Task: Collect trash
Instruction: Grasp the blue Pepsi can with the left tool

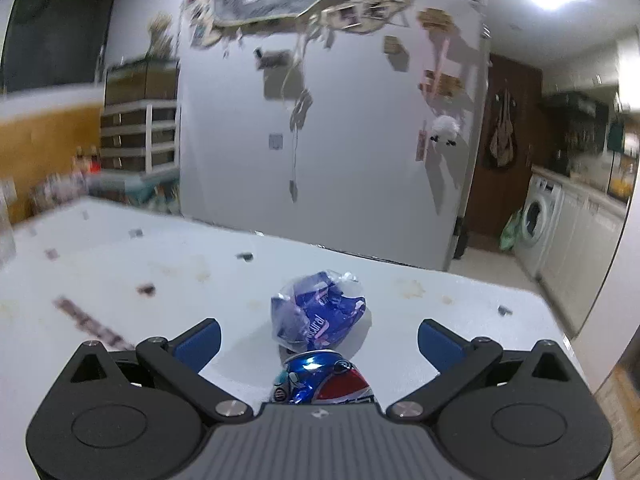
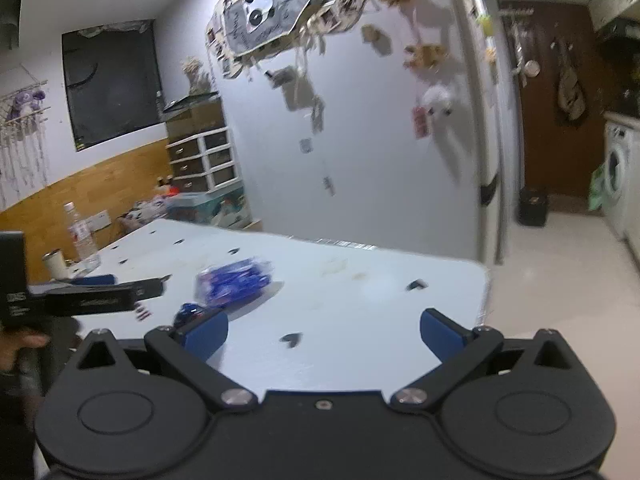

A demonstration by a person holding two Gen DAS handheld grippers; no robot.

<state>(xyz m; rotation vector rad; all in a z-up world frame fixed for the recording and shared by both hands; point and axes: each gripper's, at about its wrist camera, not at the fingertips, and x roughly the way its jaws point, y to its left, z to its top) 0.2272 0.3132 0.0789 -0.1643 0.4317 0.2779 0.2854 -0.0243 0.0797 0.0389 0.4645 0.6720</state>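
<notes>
Your left gripper (image 1: pixel 319 340) has jaws wide apart w/ nothing in them; the crushed blue can (image 1: pixel 326 378) lies right under it on the white bench (image 1: pixel 120 272). Just past the can sits a crinkly blue wrapper (image 1: pixel 318 312) in clear plastic. Your right gripper (image 2: pixel 324 334) is also spread, empty. Fridge (image 1: pixel 340 152) w/ magnets stands behind the bench; a clear bottle (image 2: pixel 80 232) is at the far left edge.

White bench (image 1: pixel 440 320), surface stained brownish in patches, dotted with small dark marks; crumpled blue wrapper (image 1: pixel 318 314) lies near centre; crushed blue can (image 1: pixel 324 378) just beside it; clear plastic bottle (image 2: pixel 80 232) and white cup (image 2: pixel 54 264) at far left edge.
</notes>
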